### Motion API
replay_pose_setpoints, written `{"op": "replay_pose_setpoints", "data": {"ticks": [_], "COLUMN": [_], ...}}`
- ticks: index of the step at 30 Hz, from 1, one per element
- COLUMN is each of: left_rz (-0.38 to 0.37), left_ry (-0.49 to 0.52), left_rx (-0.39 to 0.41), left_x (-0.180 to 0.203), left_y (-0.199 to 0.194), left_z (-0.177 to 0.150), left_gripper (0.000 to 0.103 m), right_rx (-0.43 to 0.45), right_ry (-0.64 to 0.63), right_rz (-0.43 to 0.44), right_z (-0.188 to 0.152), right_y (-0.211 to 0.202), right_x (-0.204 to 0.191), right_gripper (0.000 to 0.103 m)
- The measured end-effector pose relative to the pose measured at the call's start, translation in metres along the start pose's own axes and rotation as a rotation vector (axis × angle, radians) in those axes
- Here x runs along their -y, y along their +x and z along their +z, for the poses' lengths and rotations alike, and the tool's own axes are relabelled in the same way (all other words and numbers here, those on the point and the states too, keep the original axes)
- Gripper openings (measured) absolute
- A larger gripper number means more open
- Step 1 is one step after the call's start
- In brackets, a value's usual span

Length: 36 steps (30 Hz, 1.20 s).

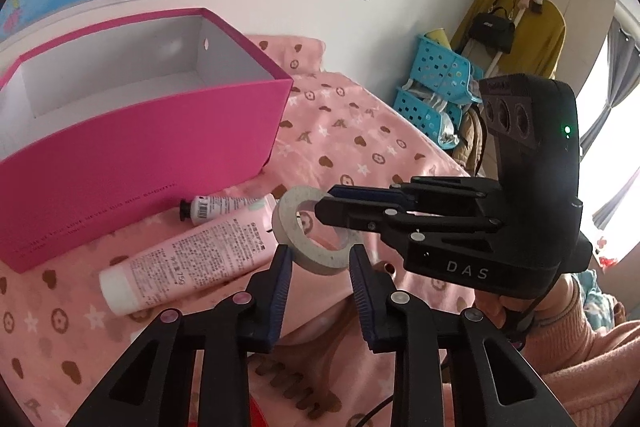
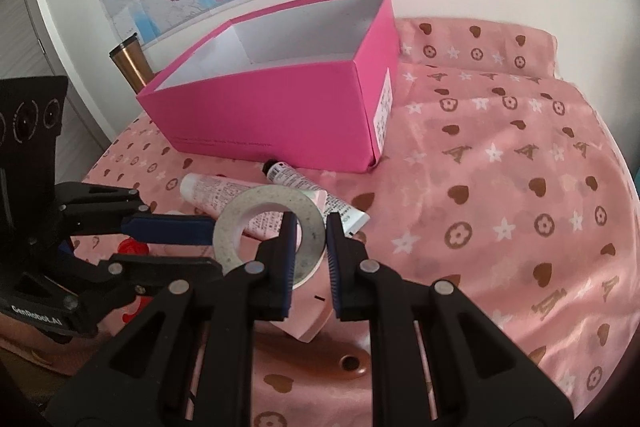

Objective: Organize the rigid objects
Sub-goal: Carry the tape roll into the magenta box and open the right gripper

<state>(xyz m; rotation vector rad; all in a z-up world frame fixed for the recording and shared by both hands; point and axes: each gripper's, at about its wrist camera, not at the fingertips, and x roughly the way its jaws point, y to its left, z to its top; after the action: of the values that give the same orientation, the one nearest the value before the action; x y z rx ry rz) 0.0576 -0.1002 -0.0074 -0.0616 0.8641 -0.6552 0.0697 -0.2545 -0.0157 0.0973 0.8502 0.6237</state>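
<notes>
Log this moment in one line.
left gripper: shut on tape | right gripper: shut on tape | tape: over tubes | box: open

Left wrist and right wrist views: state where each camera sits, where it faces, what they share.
Left wrist: on the left hand-held gripper, facing down-forward at the tape roll; the right hand-held gripper and a pink sleeve show.
Right wrist: on the right hand-held gripper, facing down-forward at the same roll; the left hand-held gripper shows at left.
Shared: the roll, clamped from both sides, the pink box, the pink tube.
</notes>
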Motion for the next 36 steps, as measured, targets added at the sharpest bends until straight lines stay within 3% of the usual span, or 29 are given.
{"op": "replay_pose_setpoints", "data": {"ticks": [16,27,32,36], "left_rz": [0.012,0.073,0.094,0.057], "left_ry": [-0.007,0.022,0.008,-0.035], "left_rx": [0.049,0.142,0.156,0.134], "left_x": [-0.003,-0.015,-0.033,-0.051], "left_y": [-0.015,-0.042,-0.044,-0.039], "left_z": [0.009,0.057,0.081,0.098], "left_gripper": [0.030,0.030,0.030,0.030], "right_rx": [0.031,0.121,0.112,0.087], "right_ry": [-0.042,-0.143,-0.150,-0.154], "right_rz": [-0.015,-0.024,-0.018,-0.039], "right_z": [0.015,0.077,0.108,0.124], "right_y": [-0.006,-0.014,0.001,0.018], "right_x": [-0.011,-0.023,-0.018,-0.014], "right_gripper": [0.017,0.017,0.017,0.017]}}
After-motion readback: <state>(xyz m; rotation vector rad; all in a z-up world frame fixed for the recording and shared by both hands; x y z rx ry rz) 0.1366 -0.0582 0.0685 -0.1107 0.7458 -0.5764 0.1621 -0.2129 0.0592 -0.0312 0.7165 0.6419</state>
